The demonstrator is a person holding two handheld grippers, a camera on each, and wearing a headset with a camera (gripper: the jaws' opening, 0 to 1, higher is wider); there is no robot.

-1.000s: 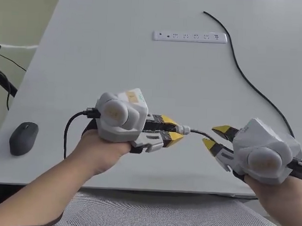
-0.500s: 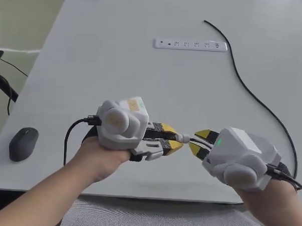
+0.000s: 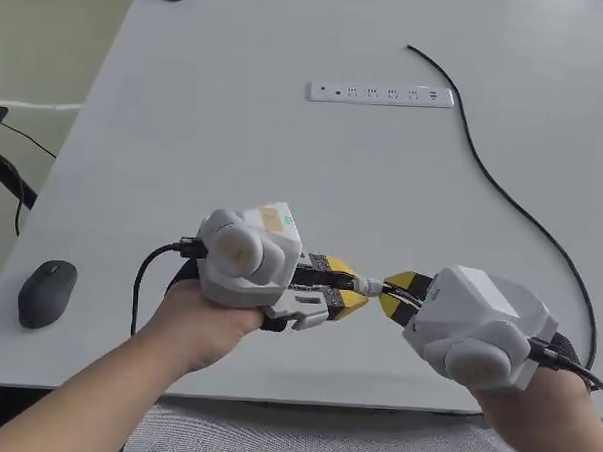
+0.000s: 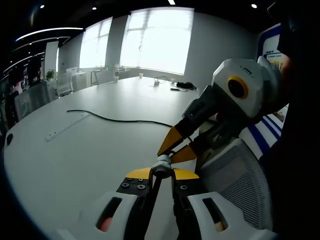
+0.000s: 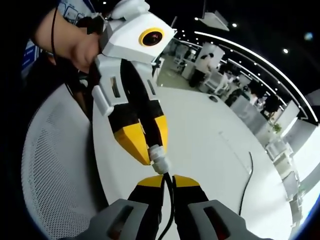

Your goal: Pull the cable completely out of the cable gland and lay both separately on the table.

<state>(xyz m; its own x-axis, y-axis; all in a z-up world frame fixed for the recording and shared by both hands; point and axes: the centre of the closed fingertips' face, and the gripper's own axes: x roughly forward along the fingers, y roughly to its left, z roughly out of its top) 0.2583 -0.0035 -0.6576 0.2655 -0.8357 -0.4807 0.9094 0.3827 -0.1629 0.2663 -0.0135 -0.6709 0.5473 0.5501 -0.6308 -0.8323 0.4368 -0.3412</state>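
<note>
A small white cable gland [image 3: 372, 286] sits between the yellow tips of my left gripper [image 3: 347, 288], which is shut on it above the table's near edge. In the left gripper view the gland [image 4: 161, 165] is pinched at the tips of that gripper [image 4: 162, 173]. A thin black cable [image 5: 171, 196] leaves the gland [image 5: 159, 158] and runs down between the jaws of my right gripper [image 5: 169, 181], which is shut on it just behind the gland. In the head view the right gripper [image 3: 399, 292] almost touches the left one, tip to tip.
A white power strip [image 3: 380, 93] lies at the far middle of the grey table [image 3: 235, 153]. A long black cord [image 3: 503, 190] curves down the right side. A dark mouse [image 3: 46, 293] rests at the near left. A grey mesh chair seat [image 3: 302, 436] is below the table edge.
My right gripper, open and apart a second ago, has moved left to the gland and shut on the cable. The left gripper has kept its hold on the gland.
</note>
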